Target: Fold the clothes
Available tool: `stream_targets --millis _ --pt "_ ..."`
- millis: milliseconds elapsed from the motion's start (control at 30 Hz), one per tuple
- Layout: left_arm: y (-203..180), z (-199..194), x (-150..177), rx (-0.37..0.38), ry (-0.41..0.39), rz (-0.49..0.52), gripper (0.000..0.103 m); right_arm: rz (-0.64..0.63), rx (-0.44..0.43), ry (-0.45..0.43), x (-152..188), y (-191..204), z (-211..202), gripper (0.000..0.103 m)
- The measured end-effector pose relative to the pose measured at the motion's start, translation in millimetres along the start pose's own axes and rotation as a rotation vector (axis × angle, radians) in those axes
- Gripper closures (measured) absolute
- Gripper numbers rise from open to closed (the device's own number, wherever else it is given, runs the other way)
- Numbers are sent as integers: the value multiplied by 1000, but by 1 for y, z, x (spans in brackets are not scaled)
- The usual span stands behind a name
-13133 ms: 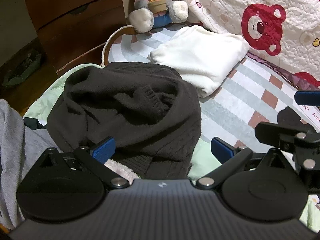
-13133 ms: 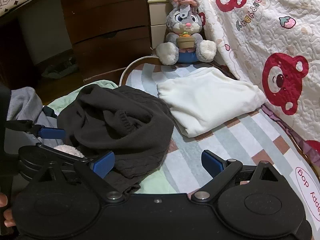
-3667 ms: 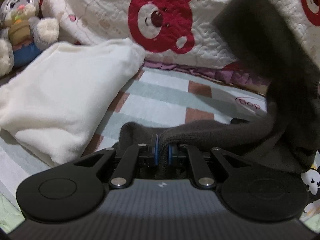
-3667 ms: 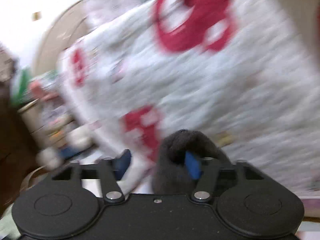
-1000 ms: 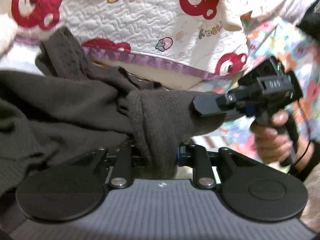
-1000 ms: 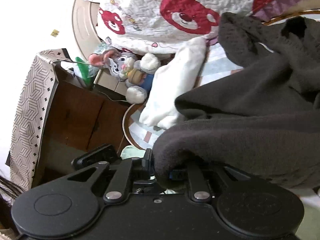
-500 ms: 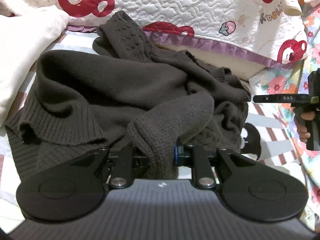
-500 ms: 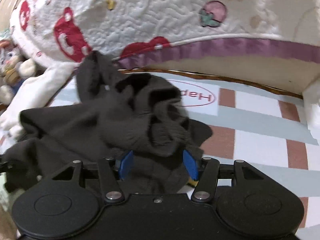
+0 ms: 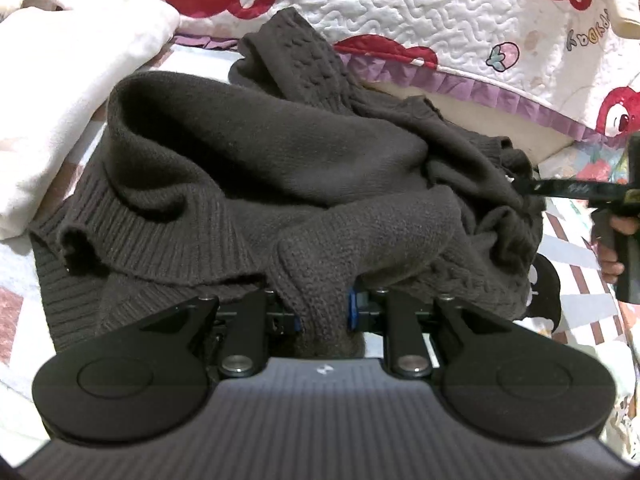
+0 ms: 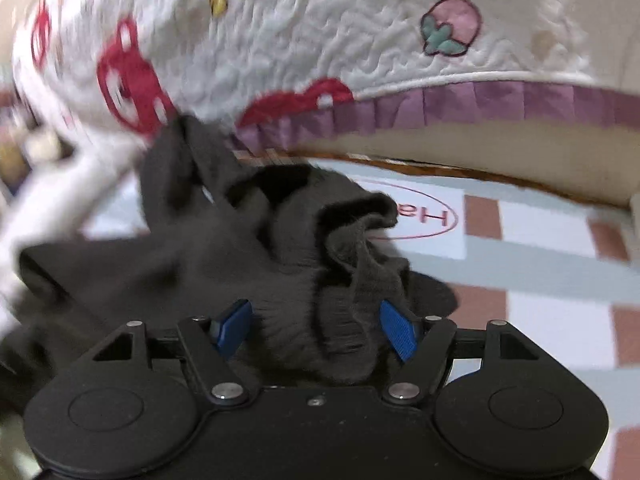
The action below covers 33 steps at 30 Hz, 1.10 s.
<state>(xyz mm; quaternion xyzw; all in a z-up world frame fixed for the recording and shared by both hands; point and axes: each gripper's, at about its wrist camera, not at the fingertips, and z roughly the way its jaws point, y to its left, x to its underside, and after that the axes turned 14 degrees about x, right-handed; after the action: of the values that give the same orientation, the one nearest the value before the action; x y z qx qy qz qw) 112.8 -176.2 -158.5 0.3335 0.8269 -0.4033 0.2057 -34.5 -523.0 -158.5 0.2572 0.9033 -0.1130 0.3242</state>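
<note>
1. On the far left of the left wrist view lies a folded white cloth [image 9: 60,92]. It rests on the checked bed sheet [image 9: 16,264], and its edge is just beside the dark sweater.
2. The dark brown sweater [image 9: 280,168] lies in a crumpled heap in the middle of the bed. It is not folded. Its ribbed hem [image 9: 132,248] is on the left side, and a bumpy knit part sticks up at the back, touching the quilt.
3. The left gripper [image 9: 322,312] is low in front of the heap. Its two blue pads [image 9: 351,306] are squeezed tight on a thick bunch of the sweater, so it is pinching the sweater.
4. Behind the sweater hangs a white quilt [image 9: 420,12] with red bears and a purple frill along its bottom edge.
5. At the far right of the left wrist view you can see the right gripper from the side, held by a hand [image 9: 614,248]. Its tip reaches the right edge of the sweater.
6. In the right wrist view, which is partly blurred, the right gripper [image 10: 316,330] has its blue pads [image 10: 394,334] spread apart. The sweater [image 10: 240,248] sits bunched up between them, but the pads are not squeezing it.
7. To the right of the sweater the sheet [image 10: 540,280] is bare, with brown and white squares.
</note>
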Motion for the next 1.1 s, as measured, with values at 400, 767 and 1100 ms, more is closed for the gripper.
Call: stream_targets --millis 400,767,1100 --pt "-8 -12 -2 69 -31 33 84 113 122 -67 -18 -17 13 98" --pt "-49 -46 -14 52 -135 208 86 101 501 -316 -55 -106 -92 100" --pt "-122 -104 -55 289 -195 176 87 222 641 -365 -80 -211 -189 100"
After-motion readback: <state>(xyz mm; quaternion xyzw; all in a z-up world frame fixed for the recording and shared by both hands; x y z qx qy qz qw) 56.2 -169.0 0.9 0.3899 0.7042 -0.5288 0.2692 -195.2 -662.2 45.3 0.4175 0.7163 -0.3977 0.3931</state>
